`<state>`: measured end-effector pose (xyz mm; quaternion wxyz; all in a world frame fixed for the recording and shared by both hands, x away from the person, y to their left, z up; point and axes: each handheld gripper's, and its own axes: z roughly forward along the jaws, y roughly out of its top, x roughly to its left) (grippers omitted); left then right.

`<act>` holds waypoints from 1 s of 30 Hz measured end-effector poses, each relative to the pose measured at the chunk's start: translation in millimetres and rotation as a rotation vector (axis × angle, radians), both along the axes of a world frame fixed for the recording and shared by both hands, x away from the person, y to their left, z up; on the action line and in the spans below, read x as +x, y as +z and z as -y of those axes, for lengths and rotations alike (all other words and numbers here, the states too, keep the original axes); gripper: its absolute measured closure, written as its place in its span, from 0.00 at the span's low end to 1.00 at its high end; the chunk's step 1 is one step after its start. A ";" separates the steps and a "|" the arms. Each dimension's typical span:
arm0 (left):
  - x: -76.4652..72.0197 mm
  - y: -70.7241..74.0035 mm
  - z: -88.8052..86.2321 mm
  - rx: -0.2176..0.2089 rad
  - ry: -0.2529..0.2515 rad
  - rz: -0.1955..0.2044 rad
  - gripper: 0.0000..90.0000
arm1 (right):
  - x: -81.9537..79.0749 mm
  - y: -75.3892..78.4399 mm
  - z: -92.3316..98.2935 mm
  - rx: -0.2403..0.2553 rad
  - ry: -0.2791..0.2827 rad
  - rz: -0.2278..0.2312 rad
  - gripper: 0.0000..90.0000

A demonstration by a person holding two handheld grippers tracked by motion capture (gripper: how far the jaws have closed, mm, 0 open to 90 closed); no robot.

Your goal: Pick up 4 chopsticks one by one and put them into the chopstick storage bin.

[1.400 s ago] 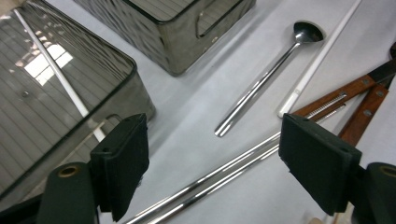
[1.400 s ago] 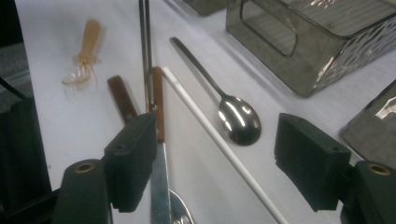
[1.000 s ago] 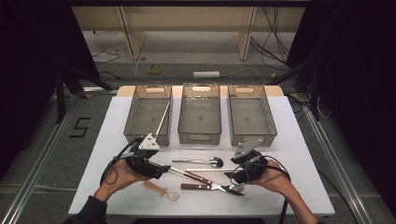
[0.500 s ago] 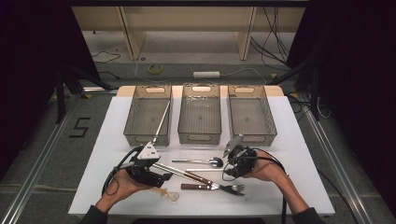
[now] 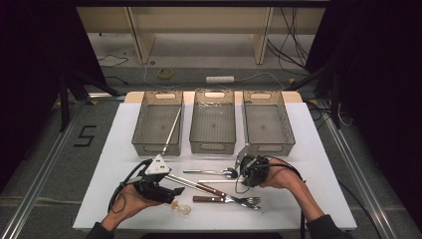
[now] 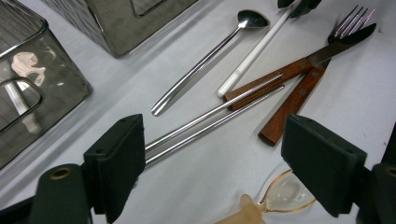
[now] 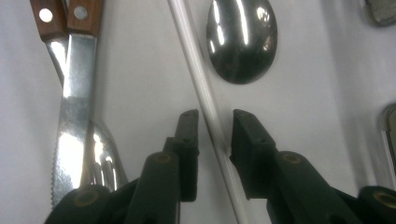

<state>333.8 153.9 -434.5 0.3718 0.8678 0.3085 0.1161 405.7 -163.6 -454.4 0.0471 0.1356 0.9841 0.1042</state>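
Two jaws of the right gripper (image 7: 212,126) have just been closing astride the white stick (image 7: 201,88) lying beside the spoon (image 7: 242,39), not yet pinching; left gripper (image 6: 212,163) spread wide, waiting.

The white bench (image 5: 318,164) is evenly lit from above, and the room around it falls off to near black. Shadows are soft and short. The spoon (image 7: 242,39) bowl and knife blade (image 7: 74,112) carry bright glare. The close tool jaws look blurred, and the high view is soft and grainy.
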 end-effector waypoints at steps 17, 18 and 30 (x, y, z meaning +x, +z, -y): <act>-0.5 -0.3 2.0 0.010 -0.008 0.006 0.24 | -6.3 -1.3 -10.2 -0.072 0.107 0.018 0.92; -0.7 -0.3 2.3 0.009 -0.008 0.005 0.24 | -6.7 -1.2 -10.5 -0.072 0.112 0.015 0.93; -0.6 -0.9 3.3 0.012 -0.010 0.004 0.24 | -9.3 -1.5 -12.3 -0.085 0.152 0.021 0.95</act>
